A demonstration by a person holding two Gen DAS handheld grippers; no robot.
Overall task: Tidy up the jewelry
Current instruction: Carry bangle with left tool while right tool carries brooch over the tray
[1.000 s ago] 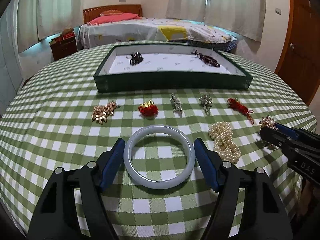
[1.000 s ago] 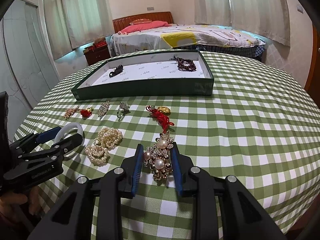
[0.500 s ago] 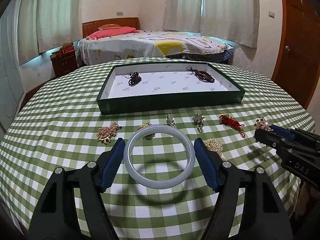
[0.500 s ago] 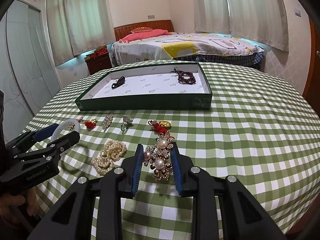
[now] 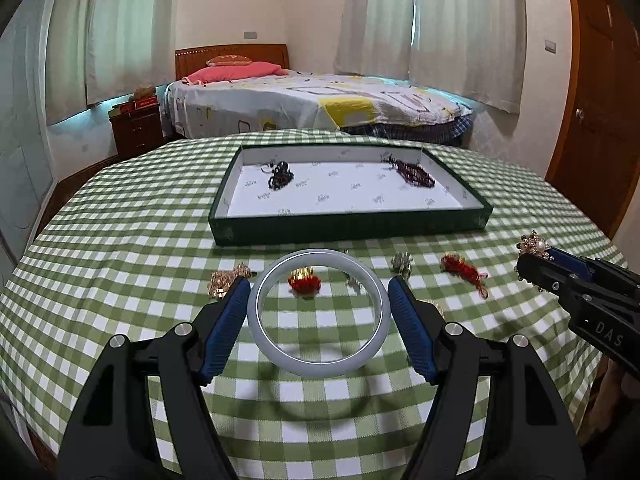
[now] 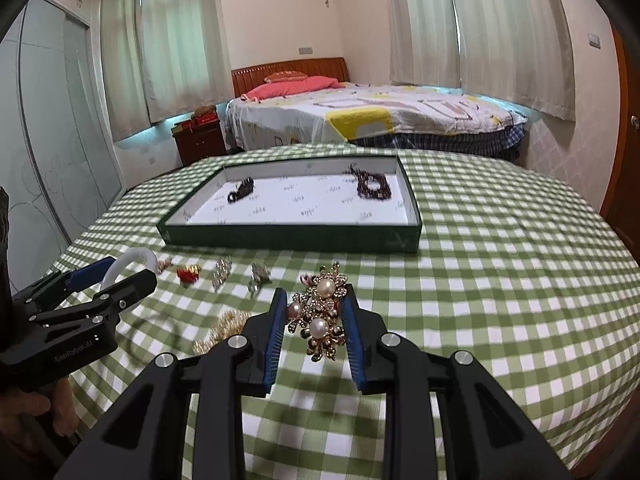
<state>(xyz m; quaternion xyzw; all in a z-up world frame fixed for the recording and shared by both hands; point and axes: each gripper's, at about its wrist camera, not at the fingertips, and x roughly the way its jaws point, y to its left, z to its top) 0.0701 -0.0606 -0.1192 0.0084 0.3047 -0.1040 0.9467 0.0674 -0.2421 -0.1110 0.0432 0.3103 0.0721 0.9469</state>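
My left gripper (image 5: 318, 292) is shut on a pale jade bangle (image 5: 320, 366) and holds it above the checked tablecloth; it also shows in the right wrist view (image 6: 116, 276). My right gripper (image 6: 316, 312) is shut on a gold pearl brooch (image 6: 320, 320), lifted above the table; the brooch also shows in the left wrist view (image 5: 534, 245). A green tray with a white liner (image 5: 348, 228) stands ahead, holding a black bracelet (image 5: 279, 176) and a dark red bead bracelet (image 5: 414, 170).
On the cloth before the tray lie a gold brooch (image 5: 226, 280), a red charm (image 5: 305, 282), a silver piece (image 5: 402, 262) and a red knotted cord (image 5: 464, 270). A pearl string (image 6: 224, 328) lies near the front edge. A bed stands behind the table.
Both grippers have risen off the table with the bangle and the brooch and tilted up, so the tray and room sit lower and nearer in view.
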